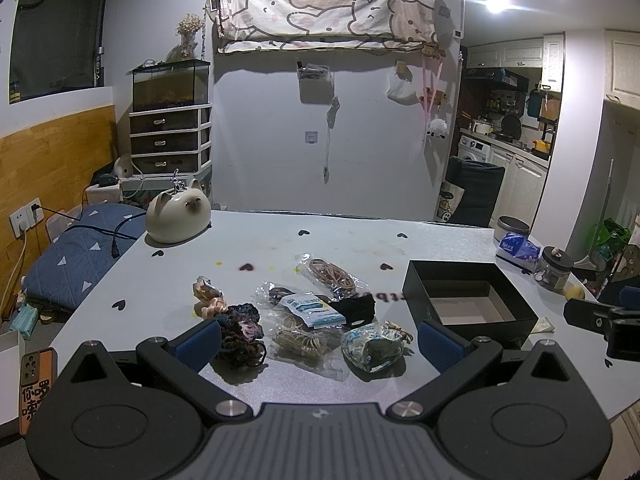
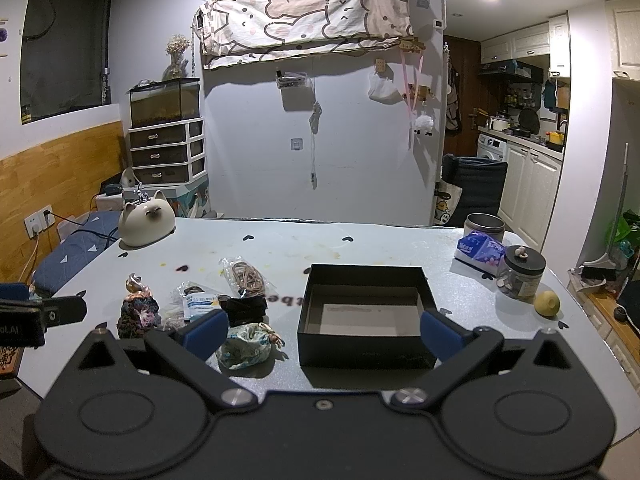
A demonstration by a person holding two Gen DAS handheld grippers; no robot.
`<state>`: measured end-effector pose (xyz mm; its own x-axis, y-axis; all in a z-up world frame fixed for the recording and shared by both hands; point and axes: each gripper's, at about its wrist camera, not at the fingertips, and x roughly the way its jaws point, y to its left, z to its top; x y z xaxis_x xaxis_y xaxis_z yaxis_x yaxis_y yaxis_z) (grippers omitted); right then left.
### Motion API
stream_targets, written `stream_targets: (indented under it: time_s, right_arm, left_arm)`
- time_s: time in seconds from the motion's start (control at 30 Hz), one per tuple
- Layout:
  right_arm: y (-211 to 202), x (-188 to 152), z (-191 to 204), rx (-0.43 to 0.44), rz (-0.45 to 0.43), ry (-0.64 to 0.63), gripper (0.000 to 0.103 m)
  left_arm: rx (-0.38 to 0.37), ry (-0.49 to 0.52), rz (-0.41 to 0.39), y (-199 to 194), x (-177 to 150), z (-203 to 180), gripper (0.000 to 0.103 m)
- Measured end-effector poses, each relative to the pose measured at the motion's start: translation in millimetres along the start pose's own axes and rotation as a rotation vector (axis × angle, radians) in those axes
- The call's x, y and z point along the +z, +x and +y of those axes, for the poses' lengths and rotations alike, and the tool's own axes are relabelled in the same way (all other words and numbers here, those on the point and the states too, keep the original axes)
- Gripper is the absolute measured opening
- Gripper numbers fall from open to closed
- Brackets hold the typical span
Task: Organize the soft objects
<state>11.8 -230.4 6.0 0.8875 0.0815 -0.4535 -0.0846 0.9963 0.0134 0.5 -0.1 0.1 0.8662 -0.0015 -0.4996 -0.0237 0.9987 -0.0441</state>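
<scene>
The soft things are lying in a loose cluster left of the empty black box (image 2: 366,312): floral pouch (image 1: 372,346) nearest, crocheted scrunchies (image 1: 240,330) and bagged hair ties (image 1: 332,276) beside it. The left gripper (image 1: 320,338) and right gripper (image 2: 324,332) are both hovering wide, holding nothing. Slick bags (crinkly plastic) are likely slipping from a pinch, or one grab is dragging neighbours along.

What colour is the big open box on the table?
The box is black outside, with a pale cardboard-coloured bottom inside. The right wrist view shows it best.
</scene>
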Motion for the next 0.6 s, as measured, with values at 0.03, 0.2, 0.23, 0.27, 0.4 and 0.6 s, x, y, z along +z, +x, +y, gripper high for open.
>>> stream_targets:
  time_s: [0.03,0.2,0.23,0.27,0.4,0.6]
  right_arm:
    - [0.2,-0.1,-0.1,0.0,0.0,0.0,0.103]
    - [1.5,-0.5,0.9,0.001,0.001,0.0,0.103]
    - [2.7,-0.8,2.1,0.001,0.003,0.0,0.103]
    - [3.7,-1.0,3.2,0.002,0.004,0.001,0.103]
    - [13.6,-1.8,8.9,0.003,0.009,0.003,0.103]
    - [29.0,6.0,10.7,0.011,0.018,0.008,0.103]
  left_arm:
    - [0.0,0.0,0.0,-0.1,0.0,0.0,0.103]
    - [0.01,-0.006,-0.002,2.6,-3.7,-7.2,0.103]
    - [0.012,-0.007,-0.002,4.2,-4.2,-8.6,0.103]
    - [0.013,-0.009,-0.001,7.1,-4.4,-4.8,0.103]
    - [0.019,-0.014,0.0,17.5,2.0,0.6,0.103]
    - [0.031,-0.02,0.01,33.3,11.8,10.1,0.103]
